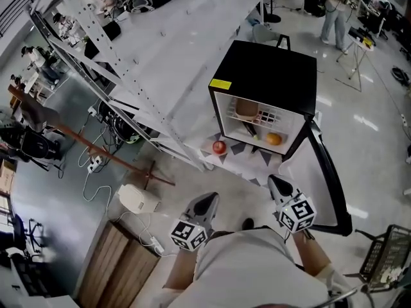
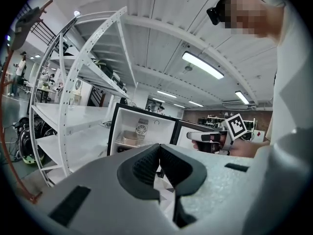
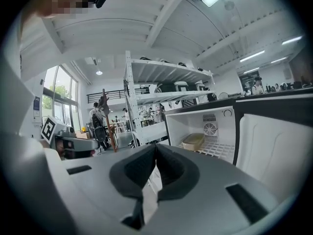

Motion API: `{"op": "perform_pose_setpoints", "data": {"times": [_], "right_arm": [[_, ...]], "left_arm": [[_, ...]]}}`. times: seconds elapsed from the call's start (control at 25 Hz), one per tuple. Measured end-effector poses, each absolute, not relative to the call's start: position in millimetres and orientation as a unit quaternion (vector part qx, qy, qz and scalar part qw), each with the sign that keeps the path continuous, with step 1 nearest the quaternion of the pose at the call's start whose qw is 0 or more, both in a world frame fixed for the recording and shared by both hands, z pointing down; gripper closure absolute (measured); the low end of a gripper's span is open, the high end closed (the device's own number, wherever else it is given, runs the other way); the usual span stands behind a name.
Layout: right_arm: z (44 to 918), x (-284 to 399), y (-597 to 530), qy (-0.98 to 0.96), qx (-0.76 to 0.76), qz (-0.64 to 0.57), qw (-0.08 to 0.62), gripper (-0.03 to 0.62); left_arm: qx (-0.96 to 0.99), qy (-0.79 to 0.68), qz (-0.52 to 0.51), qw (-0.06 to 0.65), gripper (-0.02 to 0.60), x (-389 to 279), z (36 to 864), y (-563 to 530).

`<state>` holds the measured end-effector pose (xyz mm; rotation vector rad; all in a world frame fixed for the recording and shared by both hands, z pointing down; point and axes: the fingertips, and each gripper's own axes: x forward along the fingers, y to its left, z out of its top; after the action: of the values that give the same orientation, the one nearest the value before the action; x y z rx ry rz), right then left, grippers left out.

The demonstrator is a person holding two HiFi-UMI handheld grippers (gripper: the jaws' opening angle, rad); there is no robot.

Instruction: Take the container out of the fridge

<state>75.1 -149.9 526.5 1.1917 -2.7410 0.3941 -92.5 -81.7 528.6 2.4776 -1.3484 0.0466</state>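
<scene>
1. Head view: The small black fridge stands on the floor with its door swung wide open to the right. The container, a pale tub, sits on the upper shelf inside. An orange lies lower down in the fridge, and an apple rests on the floor just outside its front. The left gripper and the right gripper are held out in front of the person. Both point toward the fridge and are well apart from it.

2. Left gripper view: The left gripper has its jaws pressed together with nothing between them. Past the tips the fridge shows its lit white interior, with the container on the wire shelf. The right gripper is level with it, off to the right.

3. Right gripper view: The right gripper is also closed, its pads meeting at the tips, and it holds nothing. The container sits on the white wire shelf in the upper part of the fridge. The door shows its pale inner face at the right edge.

4. Progress, judged across the views: the task looks to be at an early stage. The door is open, so the way in is clear, but neither gripper has reached the container. What is left is the approach, parting the jaws, gripping the tub and drawing it off the shelf and out.
</scene>
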Motion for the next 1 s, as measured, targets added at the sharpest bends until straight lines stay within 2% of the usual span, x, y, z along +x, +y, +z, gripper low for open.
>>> {"op": "perform_pose_setpoints", "data": {"times": [0.68, 1.0], "right_arm": [[534.4, 88.9, -185.5, -0.869, 0.469, 0.143, 0.065, 0.588], [530.4, 85.7, -195.2, -0.829, 0.535, 0.146, 0.07, 0.588]], "left_arm": [[0.905, -0.394, 0.027, 0.158, 0.577, -82.7, 533.2, -156.5], [0.933, -0.338, 0.079, 0.096, 0.577, -92.1, 538.1, -212.3]]}}
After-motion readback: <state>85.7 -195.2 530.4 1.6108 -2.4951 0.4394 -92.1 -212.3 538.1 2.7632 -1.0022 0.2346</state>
